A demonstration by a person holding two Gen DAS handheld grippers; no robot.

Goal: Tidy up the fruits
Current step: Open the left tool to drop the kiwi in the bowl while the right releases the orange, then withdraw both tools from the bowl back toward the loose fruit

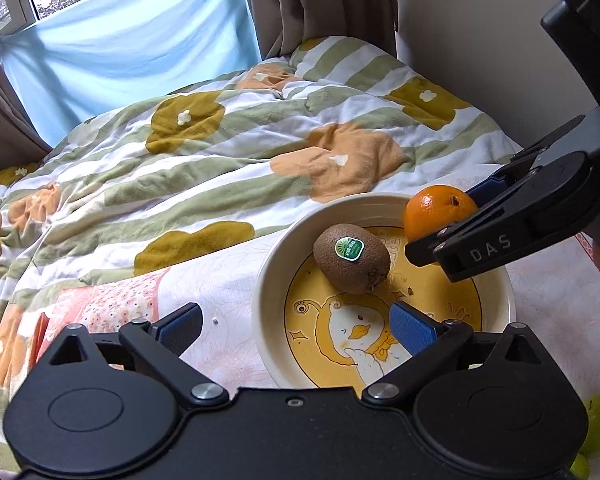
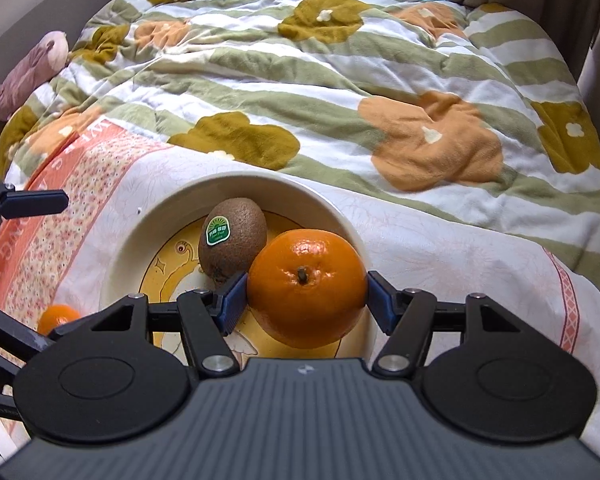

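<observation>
Beside bowl [image 2: 120,256]: 2nd orange [image 2: 56,317]

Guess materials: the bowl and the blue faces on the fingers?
Bowl: likely glazed ceramic, possibly melamine; smooth cream wall with soft sheen and a printed yellow cartoon base.
Blue pads on the right gripper fingers: probably rubber or soft plastic; matte, finely ribbed texture, pressed against the orange.
</observation>
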